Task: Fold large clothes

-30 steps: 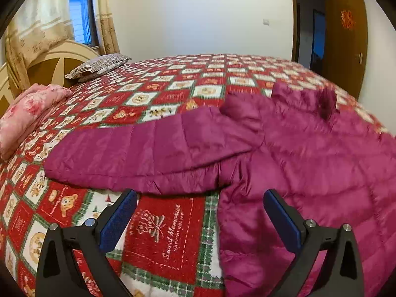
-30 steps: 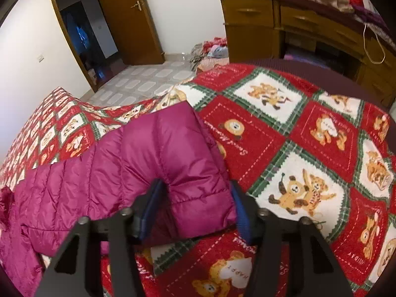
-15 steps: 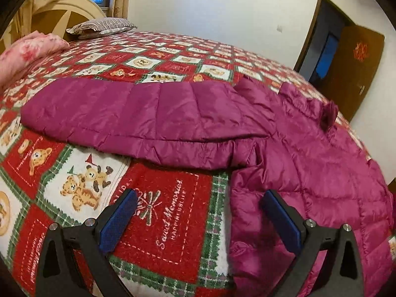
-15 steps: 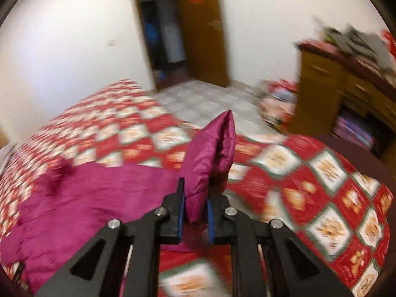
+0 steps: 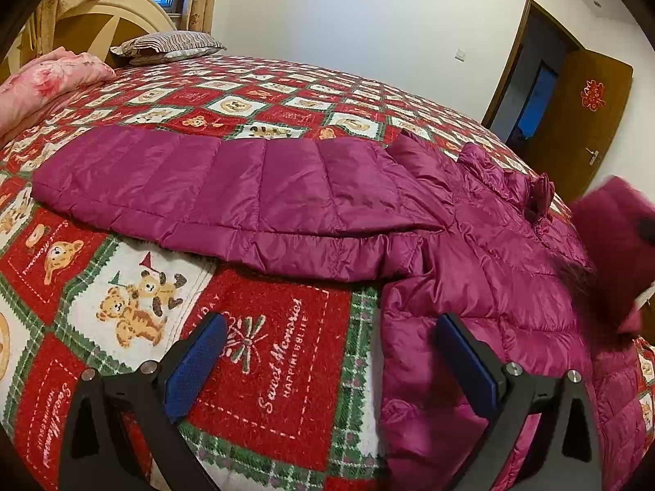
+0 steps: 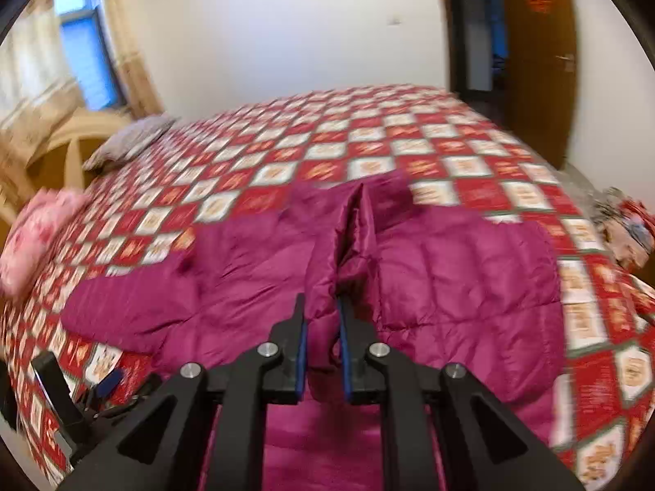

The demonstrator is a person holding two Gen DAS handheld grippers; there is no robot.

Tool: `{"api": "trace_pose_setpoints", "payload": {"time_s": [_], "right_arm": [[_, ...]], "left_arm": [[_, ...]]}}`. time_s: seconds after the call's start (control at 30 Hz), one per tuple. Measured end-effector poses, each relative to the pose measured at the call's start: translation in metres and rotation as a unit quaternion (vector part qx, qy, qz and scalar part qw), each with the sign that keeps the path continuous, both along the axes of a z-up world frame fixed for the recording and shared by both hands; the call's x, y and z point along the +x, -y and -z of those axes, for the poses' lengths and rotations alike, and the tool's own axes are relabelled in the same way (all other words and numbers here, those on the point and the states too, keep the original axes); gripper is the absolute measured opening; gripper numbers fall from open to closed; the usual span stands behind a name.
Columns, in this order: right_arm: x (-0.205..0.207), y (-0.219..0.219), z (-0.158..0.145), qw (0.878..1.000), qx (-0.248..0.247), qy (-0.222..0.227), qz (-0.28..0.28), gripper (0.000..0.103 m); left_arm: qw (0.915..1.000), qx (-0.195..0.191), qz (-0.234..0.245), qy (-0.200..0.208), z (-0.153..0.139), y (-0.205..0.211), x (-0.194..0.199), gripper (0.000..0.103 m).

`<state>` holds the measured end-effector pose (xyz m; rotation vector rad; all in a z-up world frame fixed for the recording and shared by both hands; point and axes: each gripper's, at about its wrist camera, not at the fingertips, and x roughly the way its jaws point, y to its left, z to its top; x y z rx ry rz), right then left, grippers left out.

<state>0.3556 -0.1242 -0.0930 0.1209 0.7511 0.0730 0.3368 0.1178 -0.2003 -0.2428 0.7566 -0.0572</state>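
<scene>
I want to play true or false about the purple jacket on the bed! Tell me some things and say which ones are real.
1. The right gripper is pinching a sleeve of the purple jacket. True.
2. The left gripper is holding the jacket too. False: its jaws are wide open and hold nothing, above the bedspread and the jacket's edge.
3. The other sleeve lies stretched out flat on the bedspread. True.
4. The bedspread is plain blue. False: it is red, white and green checks with little bears.
5. A striped pillow sits at the head of the bed. True.
</scene>
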Motion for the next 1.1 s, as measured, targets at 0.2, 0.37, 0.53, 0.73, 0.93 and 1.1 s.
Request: {"api": "trace_pose_setpoints", "payload": {"time_s": [0.2, 0.37, 0.53, 0.73, 0.93, 1.1], "right_arm": [[0.022, -0.058, 0.034, 0.998, -0.016, -0.026, -0.049, 0.015], [0.031, -0.075, 0.054, 0.997, -0.007, -0.040, -0.067, 0.017], [0.034, -0.082, 0.059, 0.991, 0.058, -0.038, -0.115, 0.081], [-0.001, -0.049, 0.001, 0.990, 0.070, 0.054, -0.109, 0.063], [-0.009, 0.068, -0.008, 0.995, 0.004, 0.061, 0.075, 0.055], [0.003, 0.128, 0.045, 0.991, -0.006, -0.018, 0.132, 0.055]], "left_arm": [[0.9999, -0.012, 0.002, 0.008, 0.001, -0.003, -0.001, 0.102], [0.9998, -0.017, 0.002, 0.013, 0.002, -0.004, -0.001, 0.102], [0.9998, -0.015, 0.003, 0.015, 0.002, -0.003, 0.000, 0.102], [0.9998, -0.012, 0.002, 0.013, 0.003, -0.003, -0.001, 0.102], [1.0000, 0.000, 0.001, 0.001, 0.003, 0.000, 0.003, 0.102], [0.9977, 0.058, 0.003, -0.033, -0.005, 0.016, 0.011, 0.102]]}}
